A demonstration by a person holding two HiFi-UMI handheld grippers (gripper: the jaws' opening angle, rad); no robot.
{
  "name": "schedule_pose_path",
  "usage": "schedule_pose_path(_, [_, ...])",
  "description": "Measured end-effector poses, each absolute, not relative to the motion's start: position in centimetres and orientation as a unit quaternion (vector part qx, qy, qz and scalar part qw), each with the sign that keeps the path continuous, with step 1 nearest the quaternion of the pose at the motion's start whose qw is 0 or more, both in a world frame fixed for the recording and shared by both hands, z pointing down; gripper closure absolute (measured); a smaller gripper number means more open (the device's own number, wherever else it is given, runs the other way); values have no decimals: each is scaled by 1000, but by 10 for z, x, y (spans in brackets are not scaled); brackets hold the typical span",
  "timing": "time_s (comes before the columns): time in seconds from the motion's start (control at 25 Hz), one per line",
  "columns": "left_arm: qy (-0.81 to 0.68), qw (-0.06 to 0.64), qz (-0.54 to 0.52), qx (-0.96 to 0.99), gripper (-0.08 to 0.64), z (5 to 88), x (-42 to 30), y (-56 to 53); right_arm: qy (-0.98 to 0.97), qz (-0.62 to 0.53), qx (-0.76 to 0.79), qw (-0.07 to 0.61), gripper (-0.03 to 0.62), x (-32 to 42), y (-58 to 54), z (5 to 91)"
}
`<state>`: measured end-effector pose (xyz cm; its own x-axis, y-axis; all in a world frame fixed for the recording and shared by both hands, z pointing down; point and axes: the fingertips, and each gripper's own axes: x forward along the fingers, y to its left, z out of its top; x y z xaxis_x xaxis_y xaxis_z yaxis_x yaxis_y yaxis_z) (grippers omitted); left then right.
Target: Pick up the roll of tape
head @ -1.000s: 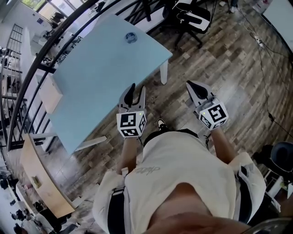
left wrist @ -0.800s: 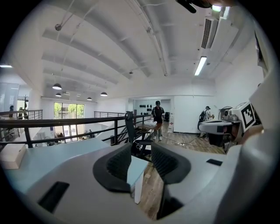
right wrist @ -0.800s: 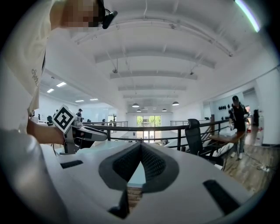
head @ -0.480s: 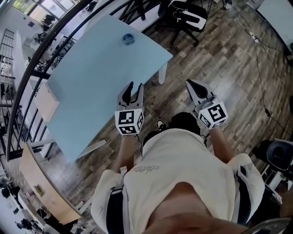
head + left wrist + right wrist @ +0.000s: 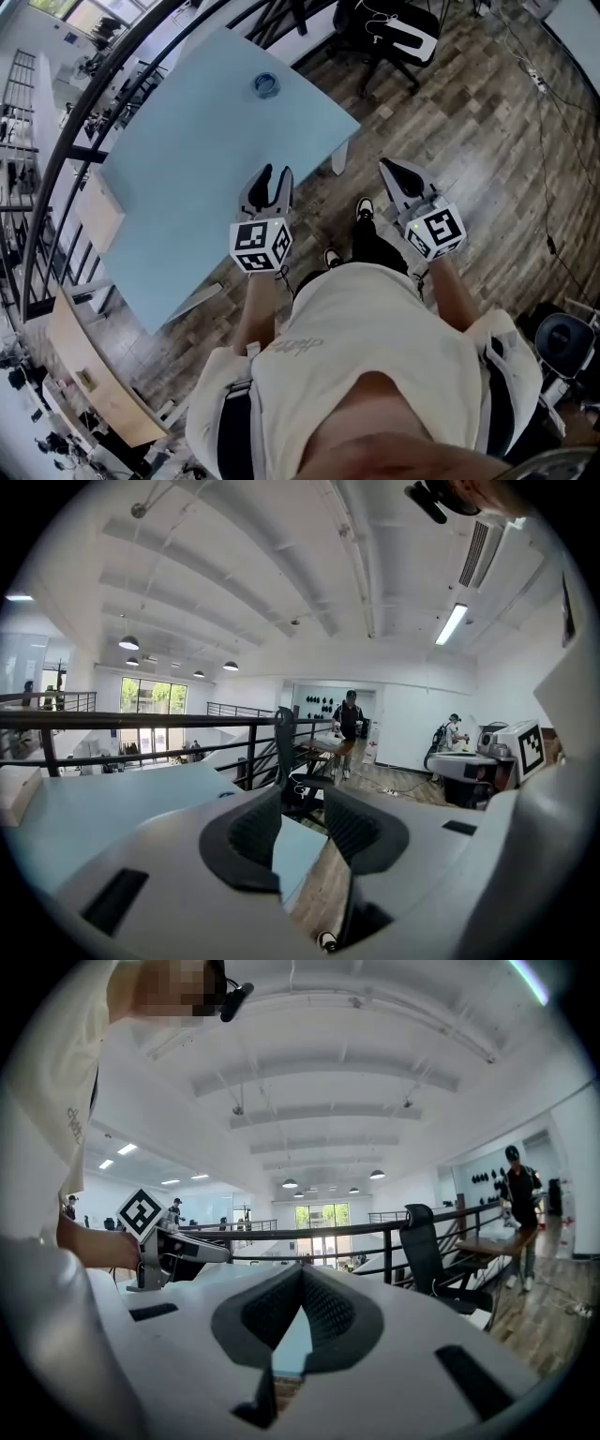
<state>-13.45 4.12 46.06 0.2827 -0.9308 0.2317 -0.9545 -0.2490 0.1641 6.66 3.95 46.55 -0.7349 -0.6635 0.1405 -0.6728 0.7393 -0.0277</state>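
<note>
Where the tape lies: the roll of tape (image 5: 267, 84) sits on the light blue desk (image 5: 187, 169), in the upper middle of the head view, close to the desk's far edge.
Tape look: a small ring lying flat, bluish with a paler rim; too small to tell more.
Left claw: the left claw (image 5: 275, 178) (image 5: 302, 794) hangs over the desk's near edge, well apart from the tape. Its jaws stand a little apart, with only the desk corner and floor showing between them.
Right claw: the right claw (image 5: 392, 173) (image 5: 302, 1269) is over the wooden floor (image 5: 469, 141), right of the desk. Its jaw tips are pressed together and grip nothing.
Between claw and tape: a long stretch of blue desk top.
Around: a black office chair (image 5: 394, 37) stands beyond the desk's right corner, and a white desk leg (image 5: 339, 157) shows below that corner. The person's shoe (image 5: 366, 208) shows between the claws.
Edges: the desk's near edge runs diagonally from centre to lower left. A black railing (image 5: 141, 56) curves just past the far edge, near the tape.
Open room: floor spreads across the right half of the frame.
</note>
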Motion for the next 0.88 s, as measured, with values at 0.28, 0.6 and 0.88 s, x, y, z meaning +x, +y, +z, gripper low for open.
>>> schedule_pose_path(0.28, [-623,116,61,771,408,448,-135,-28,-941,35,332,55,586,66,-46,465])
schedule_pose_path(0.6, [-659,111,69,740,408,448,-130,-88,-958,18,283,50,586,63,-121,458])
schedule_pose_path(0.88, [-687,120,81,712,408,450,-128,-109,-966,28,253,46,586,61,-163,464])
